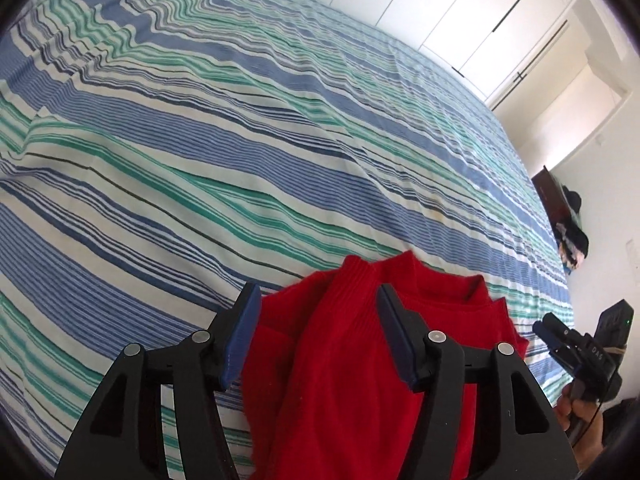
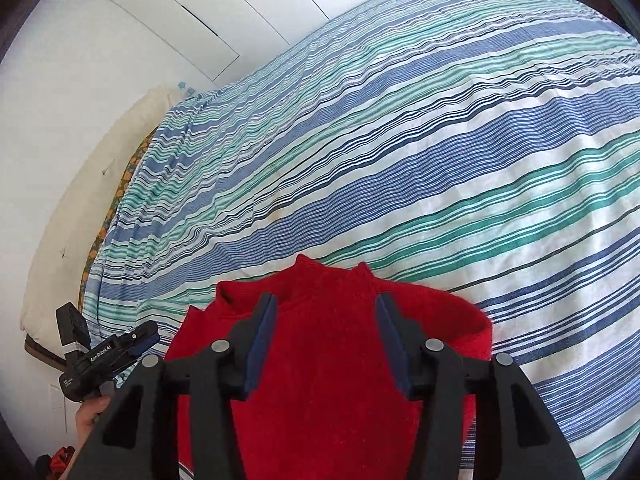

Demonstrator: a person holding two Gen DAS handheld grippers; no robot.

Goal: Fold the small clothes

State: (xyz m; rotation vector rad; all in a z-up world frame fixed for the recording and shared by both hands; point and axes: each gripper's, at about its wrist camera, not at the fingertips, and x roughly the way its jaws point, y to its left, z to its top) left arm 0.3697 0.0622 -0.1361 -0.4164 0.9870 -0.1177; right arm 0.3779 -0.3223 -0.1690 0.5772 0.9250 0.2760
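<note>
Left gripper point(image 1: 316, 336): jaws apart, nothing clamped. Red knit top point(image 1: 360, 360) lies under and between the blue pads point(image 1: 240, 340), pads not pressing on it. The garment sits at the near edge of the striped bedspread point(image 1: 200, 140), collar end pointing far, a folded flap or sleeve lying over its left part.

Middle: the fold looks bunched, with a ridge running near-to-far through the cloth. My read: one fold is laid and both tools are free, so the next grab should be set up square.

Right gripper point(image 2: 326, 340): jaws also apart, red knit top point(image 2: 340, 380) visible between the pads, no grip. The neck opening sits just beyond the fingertips. The right edge of the garment curves out to the right of the tool.

To do the step well, probably:
- take one layer edge per tool, at matching points left and right
- bite only the cloth, not the bedspread beneath; knit is thick and soft, so close fully
- lift both together, keep edge taut, lay straight
- flatten the ridge before the next fold

Far side of bed is bare, room to work.
</note>
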